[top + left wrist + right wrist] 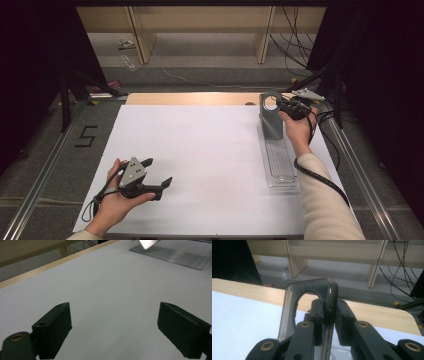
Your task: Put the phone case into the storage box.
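The desk (210, 150), covered by a white sheet, takes up most of what I see from above, with a strip of bare wood along its far edge.

At about three o'clock on it lies a clear plastic tray (279, 160), a long narrow thing with a ribbed floor, its long axis running from six towards twelve o'clock. In the left gripper view its corner shows at about one o'clock (175, 256).

At the tray's far end, about two o'clock on the desk, stands a smoky translucent phone case (270, 117). It is held upright on its long axis, short end up, with the round-cornered camera cutout near the top. In the right gripper view the phone case (308, 312) is seen nearly edge-on, its open face turned towards nine o'clock.

The right gripper (292, 107) has its fingers (343, 315) clamped on the case's side wall, one inside and one outside.

The left gripper (155, 172) sits at about seven o'clock, near the desk's front edge, well apart from the tray. Its fingers (53, 328) are spread wide with nothing between them, pointing towards two o'clock.
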The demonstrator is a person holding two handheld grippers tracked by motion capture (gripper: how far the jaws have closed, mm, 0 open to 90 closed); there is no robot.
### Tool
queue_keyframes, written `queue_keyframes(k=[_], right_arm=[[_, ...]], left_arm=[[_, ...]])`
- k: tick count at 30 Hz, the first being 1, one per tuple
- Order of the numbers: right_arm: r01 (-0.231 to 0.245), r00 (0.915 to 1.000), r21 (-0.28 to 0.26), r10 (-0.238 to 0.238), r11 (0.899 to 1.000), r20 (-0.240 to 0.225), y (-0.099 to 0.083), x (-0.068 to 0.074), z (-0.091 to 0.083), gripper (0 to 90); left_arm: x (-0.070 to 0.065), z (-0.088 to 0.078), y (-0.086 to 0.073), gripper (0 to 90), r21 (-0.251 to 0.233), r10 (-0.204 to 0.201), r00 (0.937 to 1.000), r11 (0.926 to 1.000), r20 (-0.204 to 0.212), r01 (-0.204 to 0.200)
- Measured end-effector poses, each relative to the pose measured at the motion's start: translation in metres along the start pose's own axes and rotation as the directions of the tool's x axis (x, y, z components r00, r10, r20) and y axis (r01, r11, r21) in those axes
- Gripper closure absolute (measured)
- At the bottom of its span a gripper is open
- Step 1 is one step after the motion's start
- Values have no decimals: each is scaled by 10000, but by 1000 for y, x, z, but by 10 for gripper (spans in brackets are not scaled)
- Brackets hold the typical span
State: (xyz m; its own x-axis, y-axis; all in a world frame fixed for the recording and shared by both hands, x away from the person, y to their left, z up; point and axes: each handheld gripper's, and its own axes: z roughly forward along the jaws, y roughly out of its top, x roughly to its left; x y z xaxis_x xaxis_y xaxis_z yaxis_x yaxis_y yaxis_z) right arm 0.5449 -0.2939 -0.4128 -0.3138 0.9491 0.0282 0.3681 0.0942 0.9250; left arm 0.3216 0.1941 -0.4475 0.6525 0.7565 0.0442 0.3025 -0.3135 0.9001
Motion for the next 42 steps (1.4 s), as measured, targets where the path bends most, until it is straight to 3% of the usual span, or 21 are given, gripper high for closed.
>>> queue_keyframes(k=[42], right_arm=[[-204, 9996, 674, 191, 9975, 206, 3, -7, 11, 756]], left_arm=[[0, 0, 0, 117, 9, 21, 10000, 10000, 5, -21]])
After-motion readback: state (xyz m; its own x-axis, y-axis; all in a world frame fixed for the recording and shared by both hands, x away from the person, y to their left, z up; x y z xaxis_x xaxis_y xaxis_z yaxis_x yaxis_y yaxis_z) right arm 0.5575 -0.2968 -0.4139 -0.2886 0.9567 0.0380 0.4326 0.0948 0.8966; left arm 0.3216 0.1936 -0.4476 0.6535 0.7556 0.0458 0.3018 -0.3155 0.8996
